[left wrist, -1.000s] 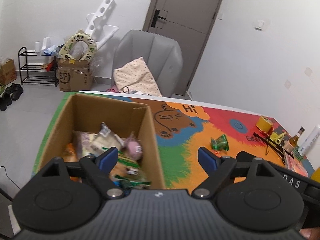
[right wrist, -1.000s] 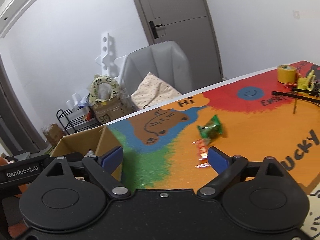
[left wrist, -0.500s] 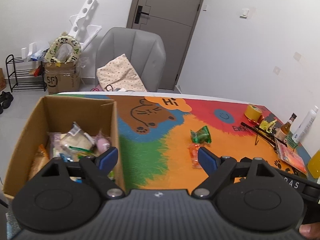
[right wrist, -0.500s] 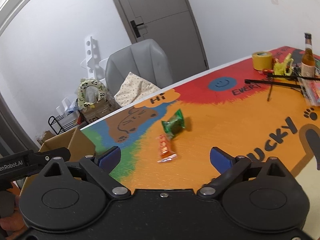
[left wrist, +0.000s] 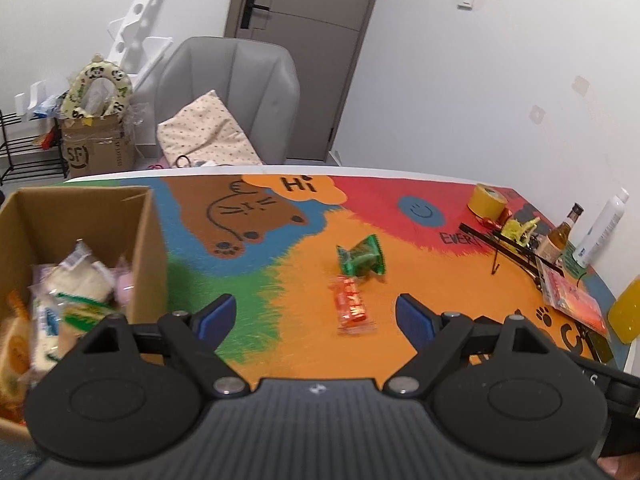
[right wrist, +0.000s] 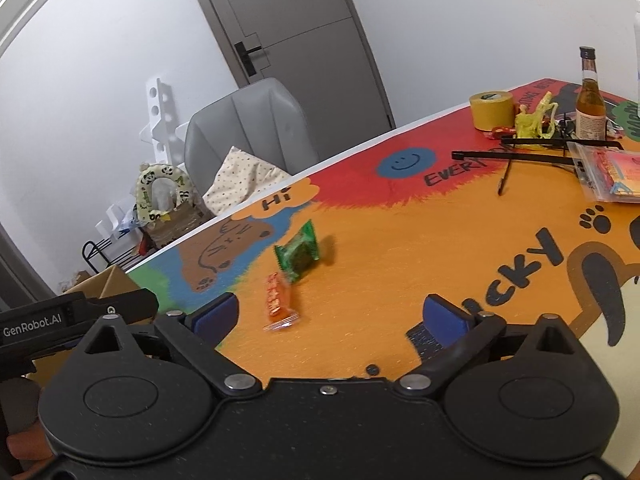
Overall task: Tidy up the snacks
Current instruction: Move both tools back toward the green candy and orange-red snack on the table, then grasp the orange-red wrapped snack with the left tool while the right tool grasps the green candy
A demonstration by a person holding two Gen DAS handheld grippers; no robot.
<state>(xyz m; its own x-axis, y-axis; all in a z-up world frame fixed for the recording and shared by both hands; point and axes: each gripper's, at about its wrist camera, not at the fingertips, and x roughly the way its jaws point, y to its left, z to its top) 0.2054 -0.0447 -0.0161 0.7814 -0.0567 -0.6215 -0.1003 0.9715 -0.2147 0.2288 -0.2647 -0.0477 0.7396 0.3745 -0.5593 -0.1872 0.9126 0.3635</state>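
Observation:
An orange snack packet lies on the orange part of the tabletop, with a green snack packet just beyond it. A cardboard box holding several snack packets stands at the table's left end; its corner shows in the right wrist view. My left gripper hangs open above the table, nothing between its fingers, the orange packet ahead of it. My right gripper has its jaws opening, empty, with both packets ahead and to the left.
A yellow tape roll, a brown bottle, black rods, a bagged red pack, a white bottle and a yellow bottle crowd the table's right end. A grey chair stands behind the table.
Both grippers swung right, away from the box and toward the two packets on the table. The right gripper's jaws spread wider.

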